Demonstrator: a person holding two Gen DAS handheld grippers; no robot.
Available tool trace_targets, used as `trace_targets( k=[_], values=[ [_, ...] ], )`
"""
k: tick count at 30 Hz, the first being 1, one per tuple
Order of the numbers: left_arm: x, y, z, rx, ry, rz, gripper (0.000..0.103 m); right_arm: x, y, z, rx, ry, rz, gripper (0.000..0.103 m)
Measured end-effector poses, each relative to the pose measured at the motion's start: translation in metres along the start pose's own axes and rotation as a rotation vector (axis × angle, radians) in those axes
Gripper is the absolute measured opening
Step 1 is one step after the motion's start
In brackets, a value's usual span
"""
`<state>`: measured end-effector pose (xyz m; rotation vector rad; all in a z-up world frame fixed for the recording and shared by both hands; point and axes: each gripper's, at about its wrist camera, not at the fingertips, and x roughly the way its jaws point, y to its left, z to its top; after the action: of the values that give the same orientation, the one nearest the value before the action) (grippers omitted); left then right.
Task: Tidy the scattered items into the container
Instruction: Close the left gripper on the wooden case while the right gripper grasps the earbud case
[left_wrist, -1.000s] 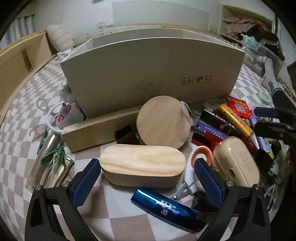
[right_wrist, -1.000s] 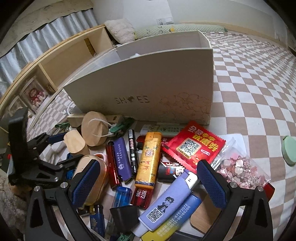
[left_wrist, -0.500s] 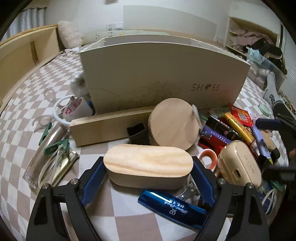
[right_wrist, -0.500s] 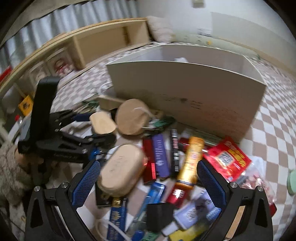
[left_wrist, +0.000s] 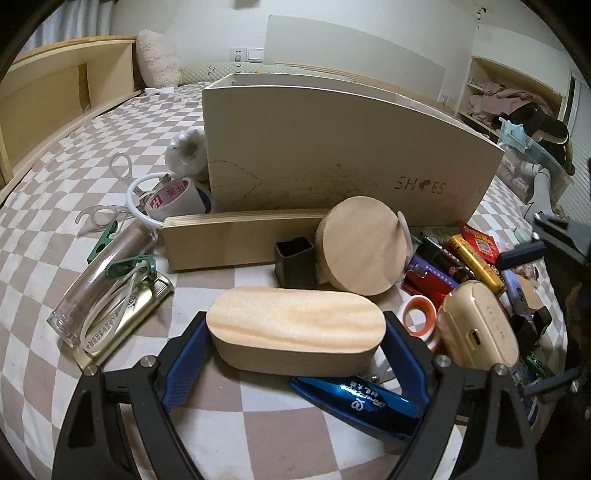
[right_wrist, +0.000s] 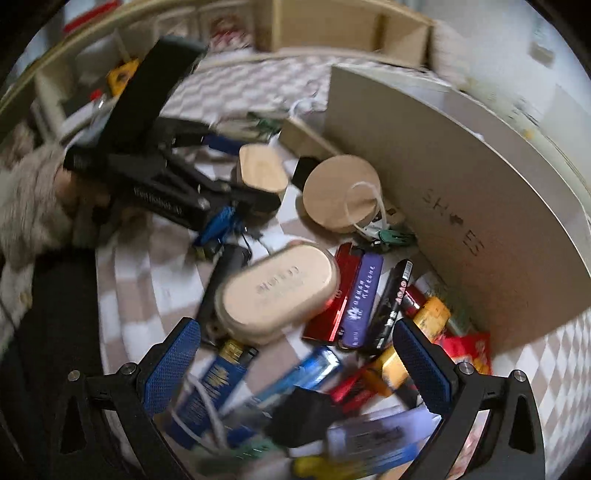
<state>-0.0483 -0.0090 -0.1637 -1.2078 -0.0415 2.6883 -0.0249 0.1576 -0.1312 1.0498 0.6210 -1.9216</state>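
Black grippers (left_wrist: 295, 343), blue-padded jaws, fuzzy sleeve (right_wrist: 26, 206)

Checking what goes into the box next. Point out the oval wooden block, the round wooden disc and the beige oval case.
Oval wooden block (left_wrist: 295, 319): left wrist view, flat top face.
Round wooden disc (left_wrist: 364, 245): left wrist view, flat face.
Beige oval case (right_wrist: 279, 290): right wrist view, lid centre.

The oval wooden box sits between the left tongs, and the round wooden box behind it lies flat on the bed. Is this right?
Not quite. In the left wrist view the oval wooden box does sit between the left tongs, but the round wooden box is tipped up on its edge, not lying flat.
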Motion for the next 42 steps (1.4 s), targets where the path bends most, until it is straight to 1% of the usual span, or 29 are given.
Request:
trace_targets(
  k=[3,5,11,15,16,17,19,20,21,25,29,31,39,42],
  values=[
    [0.001,0.000,0.000,-0.004,0.003,-0.005,0.090,0.005,-0.010,0.006,-0.031,0.017,0.050,0.103],
    [0.003,-0.001,-0.001,-0.003,0.006,-0.004,0.090,0.007,-0.014,0.010,-0.049,0.012,0.079,0.103],
    [0.004,0.001,0.000,-0.007,0.010,-0.012,0.090,0.020,-0.005,0.022,-0.148,0.001,0.156,0.103],
    [0.004,0.003,-0.001,-0.014,0.010,-0.021,0.090,0.028,-0.003,0.023,-0.147,0.001,0.186,0.103],
    [0.004,0.004,-0.001,-0.015,0.010,-0.023,0.090,0.030,-0.004,0.023,-0.136,-0.005,0.185,0.102],
    [0.004,0.004,-0.001,-0.017,0.010,-0.025,0.090,0.032,-0.004,0.023,-0.126,-0.011,0.176,0.094],
    [0.005,0.005,-0.001,-0.019,0.010,-0.028,0.090,0.031,-0.005,0.024,-0.105,-0.031,0.159,0.090],
    [0.005,0.005,-0.001,-0.019,0.011,-0.029,0.091,0.029,-0.005,0.024,-0.095,-0.040,0.149,0.082],
    [0.005,0.005,-0.001,-0.018,0.011,-0.028,0.091,0.027,-0.004,0.024,-0.090,-0.046,0.148,0.075],
    [0.006,0.006,0.000,-0.017,0.010,-0.027,0.091,0.026,0.007,0.025,-0.081,-0.036,0.112,0.076],
    [0.005,0.006,0.000,-0.016,0.006,-0.027,0.091,0.022,0.012,0.024,-0.024,-0.037,0.091,0.075],
    [0.004,0.006,0.000,-0.015,0.003,-0.025,0.090,0.021,0.008,0.023,0.024,-0.033,0.088,0.076],
    [-0.002,0.002,0.000,-0.019,0.005,-0.005,0.090,0.005,0.002,0.014,0.221,-0.048,0.123,0.075],
    [-0.006,-0.001,-0.002,-0.029,0.008,-0.007,0.090,-0.003,0.004,0.008,0.282,-0.077,0.140,0.076]
  ],
)
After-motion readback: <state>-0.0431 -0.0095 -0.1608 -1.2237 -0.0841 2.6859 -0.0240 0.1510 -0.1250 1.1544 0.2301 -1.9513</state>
